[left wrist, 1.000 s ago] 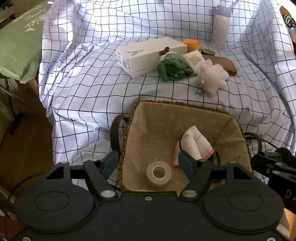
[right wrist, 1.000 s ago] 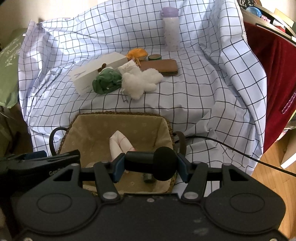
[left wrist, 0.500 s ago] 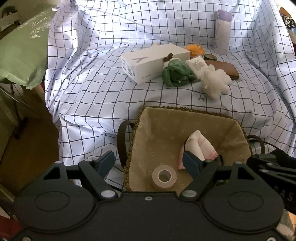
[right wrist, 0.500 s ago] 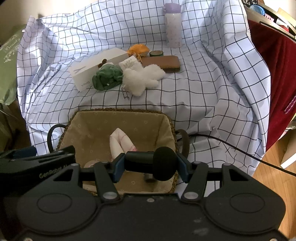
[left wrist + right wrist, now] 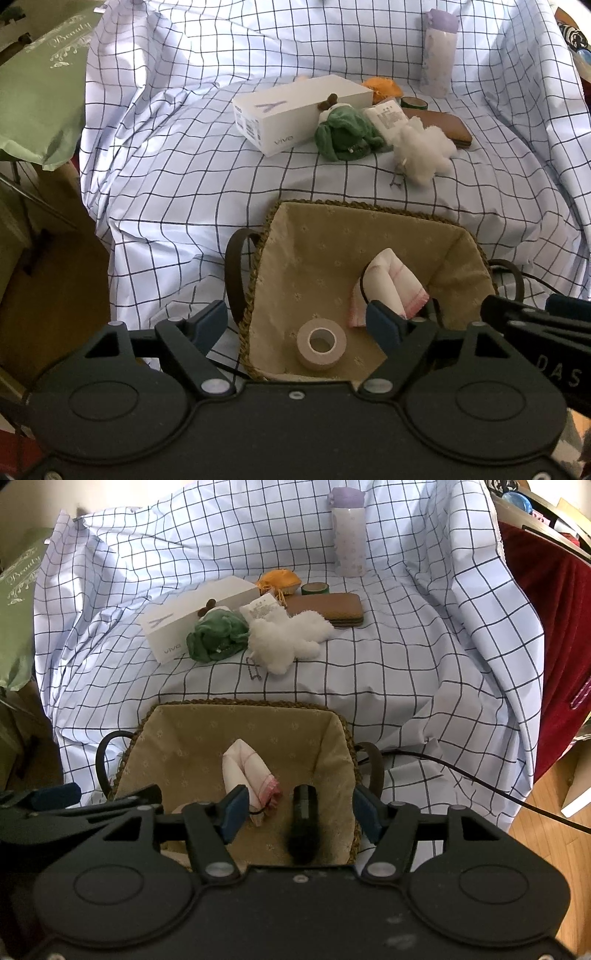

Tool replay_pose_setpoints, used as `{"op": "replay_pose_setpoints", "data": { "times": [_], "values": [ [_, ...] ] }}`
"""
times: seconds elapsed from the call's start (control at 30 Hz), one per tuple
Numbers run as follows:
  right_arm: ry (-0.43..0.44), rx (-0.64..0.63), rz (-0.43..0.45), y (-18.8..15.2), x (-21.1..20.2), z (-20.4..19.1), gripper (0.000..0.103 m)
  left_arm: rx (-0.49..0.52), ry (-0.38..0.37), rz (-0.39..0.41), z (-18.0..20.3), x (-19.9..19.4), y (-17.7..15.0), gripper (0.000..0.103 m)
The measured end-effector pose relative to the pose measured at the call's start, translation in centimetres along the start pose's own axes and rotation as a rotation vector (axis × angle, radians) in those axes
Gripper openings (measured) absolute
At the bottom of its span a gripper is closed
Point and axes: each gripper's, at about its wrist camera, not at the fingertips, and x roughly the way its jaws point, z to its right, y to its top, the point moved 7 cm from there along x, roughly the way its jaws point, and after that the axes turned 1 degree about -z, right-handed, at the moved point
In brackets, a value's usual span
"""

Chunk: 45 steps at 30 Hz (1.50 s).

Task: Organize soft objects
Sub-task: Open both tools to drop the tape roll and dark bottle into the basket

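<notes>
The basket [image 5: 236,705], lined in tan cloth, sits on the checked sheet [image 5: 406,672] at the near edge. Inside it lie a folded white-and-pink cloth [image 5: 247,771] near the middle, a roll of tape [image 5: 321,343] at about 7 o'clock of the cloth in the left view, and a black microphone [image 5: 303,823] at the cloth's 4 o'clock in the right view, its fuzzy head toward the camera.

The other soft things are out on the sheet, at 12 o'clock from the basket and well apart from it: a green plush [image 5: 216,637] against a white box [image 5: 192,616], a white plush [image 5: 284,642] just beside it at 3 o'clock, and an orange bundle [image 5: 279,579] behind. A brown case [image 5: 325,609] and a bottle [image 5: 349,535] stand farther back.

The left gripper [image 5: 295,325] tilts down over the basket's near left corner, its jaws opening; one finger is outside the rim, the other inside, and nothing is pressed between them, the tape lying loose below. The right gripper [image 5: 299,808] tilts down over the near right part, jaws opening, the microphone between them but free of both pads.
</notes>
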Motion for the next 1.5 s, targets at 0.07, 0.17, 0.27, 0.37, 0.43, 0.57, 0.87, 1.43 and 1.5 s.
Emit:
{"op": "replay_pose_setpoints", "data": {
  "times": [0.07, 0.17, 0.27, 0.37, 0.43, 0.57, 0.87, 1.43, 1.5],
  "values": [
    [0.001, 0.0, 0.0, 0.0, 0.03, 0.01, 0.062, 0.0, -0.001, -0.003, 0.02, 0.03, -0.03, 0.079],
    [0.001, 0.003, -0.003, -0.07, -0.03, 0.05, 0.062, 0.004, 0.0, -0.01, 0.1, 0.1, -0.07, 0.079],
    [0.001, 0.005, -0.002, -0.18, -0.15, 0.11, 0.062, 0.006, -0.002, -0.011, 0.15, 0.09, -0.1, 0.079],
    [-0.002, 0.008, -0.001, -0.21, -0.2, 0.2, 0.062, 0.006, -0.003, -0.012, 0.15, 0.09, -0.1, 0.079],
    [-0.003, 0.009, -0.001, -0.23, -0.21, 0.23, 0.063, 0.006, -0.003, -0.012, 0.15, 0.08, -0.09, 0.079],
    [-0.003, 0.01, -0.002, -0.26, -0.22, 0.25, 0.063, 0.005, -0.003, -0.013, 0.18, 0.08, -0.12, 0.079],
    [-0.002, 0.009, -0.001, -0.25, -0.21, 0.25, 0.063, 0.006, -0.003, -0.015, 0.16, 0.09, -0.19, 0.079],
    [-0.006, 0.012, -0.006, -0.33, -0.16, 0.55, 0.066, 0.008, 0.001, -0.037, 0.18, 0.45, -0.26, 0.079],
    [-0.005, 0.012, -0.006, -0.31, -0.14, 0.54, 0.066, 0.007, 0.001, -0.042, 0.22, 0.49, -0.3, 0.079]
  ]
}}
